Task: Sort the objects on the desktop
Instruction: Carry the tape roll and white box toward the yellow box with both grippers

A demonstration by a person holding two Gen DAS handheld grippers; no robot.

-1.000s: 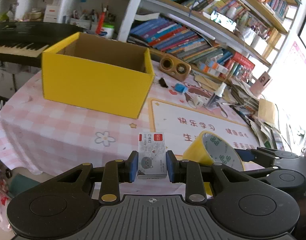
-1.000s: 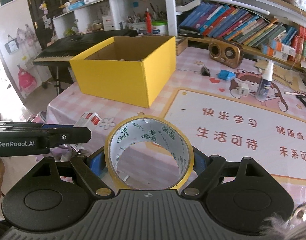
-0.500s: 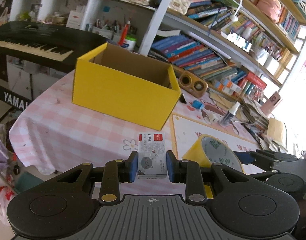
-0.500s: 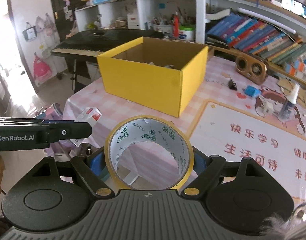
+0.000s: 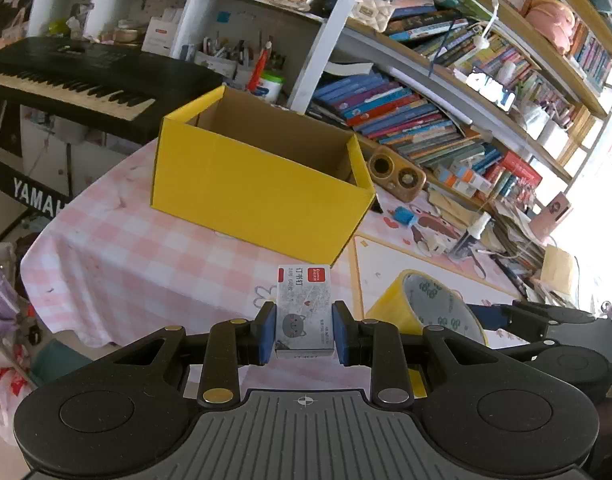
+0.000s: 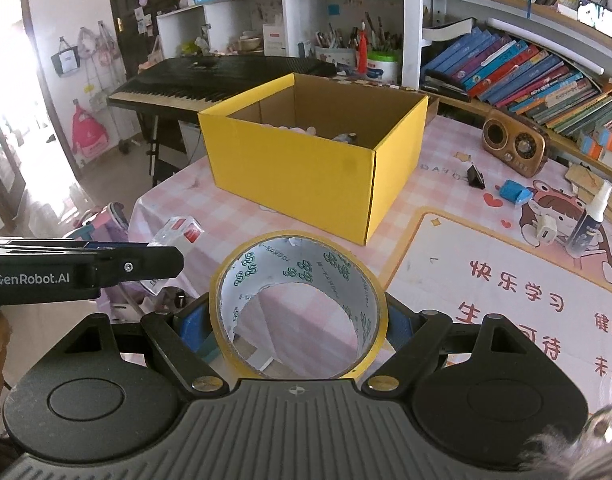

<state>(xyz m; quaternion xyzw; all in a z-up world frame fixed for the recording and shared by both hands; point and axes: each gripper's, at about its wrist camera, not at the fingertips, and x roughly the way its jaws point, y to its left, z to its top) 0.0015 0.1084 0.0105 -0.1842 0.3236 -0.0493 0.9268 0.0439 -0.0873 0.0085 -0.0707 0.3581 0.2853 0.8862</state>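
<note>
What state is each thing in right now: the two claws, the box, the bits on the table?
Left gripper: shut on staple box, lifted.
Right gripper: shut on tape roll, lifted.
Yellow box: open, some things inside.
Spray bottle: upright, capped.
Binder clip: on table.

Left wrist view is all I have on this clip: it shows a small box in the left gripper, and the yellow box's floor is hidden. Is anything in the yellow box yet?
Observer: Yes. The right wrist view looks over the yellow box rim, and a few small items lie on its floor; I cannot tell what they are.
Operator: Is the tape gripped across its width?
Observer: The right gripper is shut on the tape, with blue pads against its outer sides and the hole facing the camera.
Operator: What remains on the table?
Observer: A black binder clip lies right of the yellow box.
</note>
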